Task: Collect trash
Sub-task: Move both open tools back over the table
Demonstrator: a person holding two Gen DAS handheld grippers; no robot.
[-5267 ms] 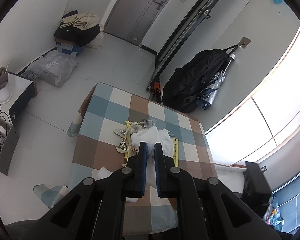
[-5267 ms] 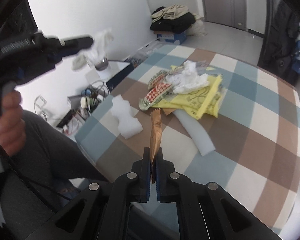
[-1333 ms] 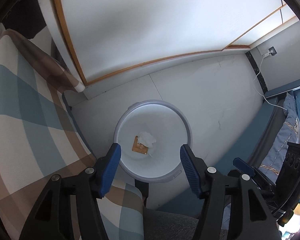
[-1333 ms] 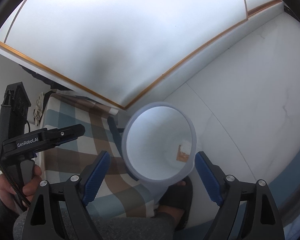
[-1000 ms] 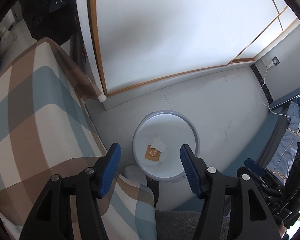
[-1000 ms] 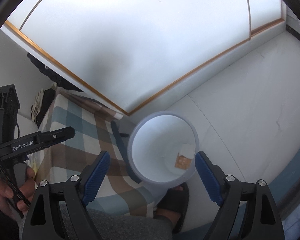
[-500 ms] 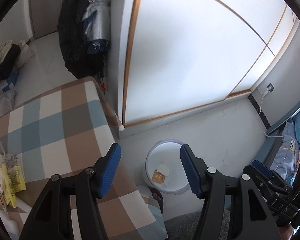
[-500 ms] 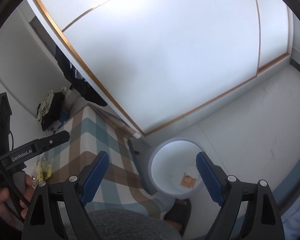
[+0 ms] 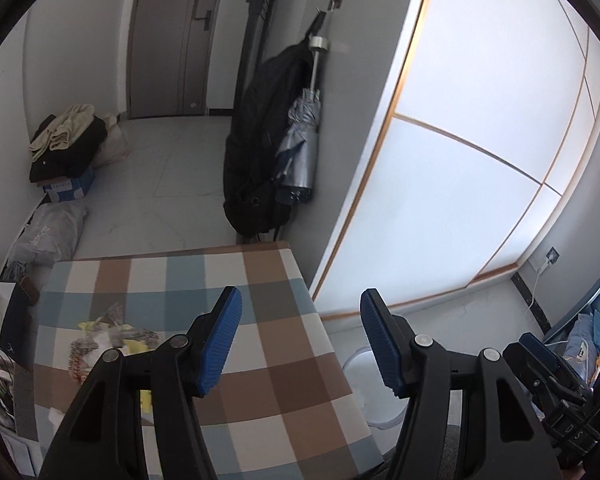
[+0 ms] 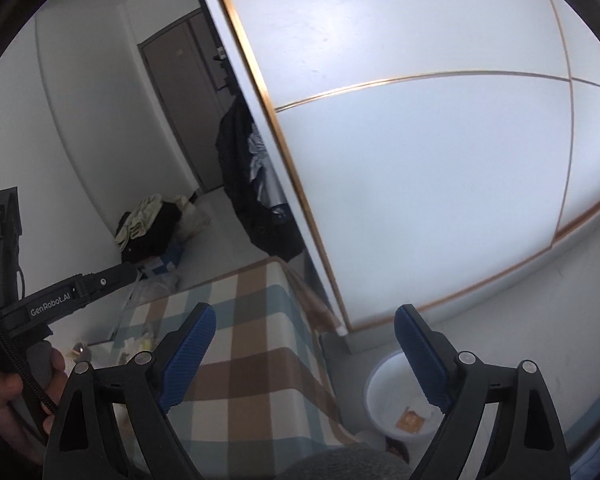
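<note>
My left gripper is open over the checked tablecloth, with nothing between its blue pads. A pile of trash, yellow and printed wrappers with white paper, lies at the table's left side. The white bin stands on the floor past the table's right edge, partly hidden by a finger. My right gripper hangs above the table's corner, jaws opening and empty. In its view the bin holds an orange wrapper and something white. The left gripper shows at left, held by a hand.
A black backpack and a grey umbrella hang on the wall behind the table. Clothes on a box and a grey bag sit on the floor at left. White sliding panels run along the right.
Both views have swung up from the bin toward the table and room. The bin has slid to the lower right, and the trash pile has come into view. The right jaws stand slightly wider.
</note>
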